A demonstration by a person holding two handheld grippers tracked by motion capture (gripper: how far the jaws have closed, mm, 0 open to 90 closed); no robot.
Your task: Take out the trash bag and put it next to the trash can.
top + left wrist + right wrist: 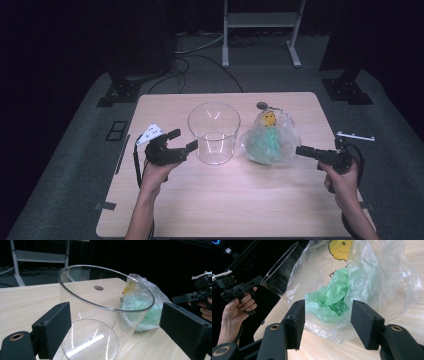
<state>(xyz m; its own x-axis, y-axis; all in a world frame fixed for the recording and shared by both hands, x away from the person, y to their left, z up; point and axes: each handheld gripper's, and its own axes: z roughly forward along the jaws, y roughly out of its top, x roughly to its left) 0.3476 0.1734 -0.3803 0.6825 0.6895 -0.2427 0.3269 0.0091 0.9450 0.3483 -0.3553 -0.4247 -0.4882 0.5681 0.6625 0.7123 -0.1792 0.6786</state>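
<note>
A light wooden table [230,200] carries everything, and two things sit side by side just behind its middle, toward the far edge. The larger is a clear cylindrical container [214,132], upright and open at the top, slightly toward the left edge. It is judged stiff, smooth and slippery, and probably breakable; a hold across its thin rim or wall would be needed, and squeezing hard would be risky. Just beside it toward the right edge lies a crumpled clear plastic bag [270,137] with green plastic bunched inside and a yellow smiley print near its top. It is judged very light, soft and shapeless, so a pinch on a gathered fold should serve better than a grasp around its bulk. A small dark disc [262,105] lies behind the bag, near the far edge.

The left gripper [182,141] is held just beside the container's left wall, its jaws spread wide and empty. The right gripper [327,320] is pointed at the bag from the right, jaws likewise apart, nothing between them.
</note>
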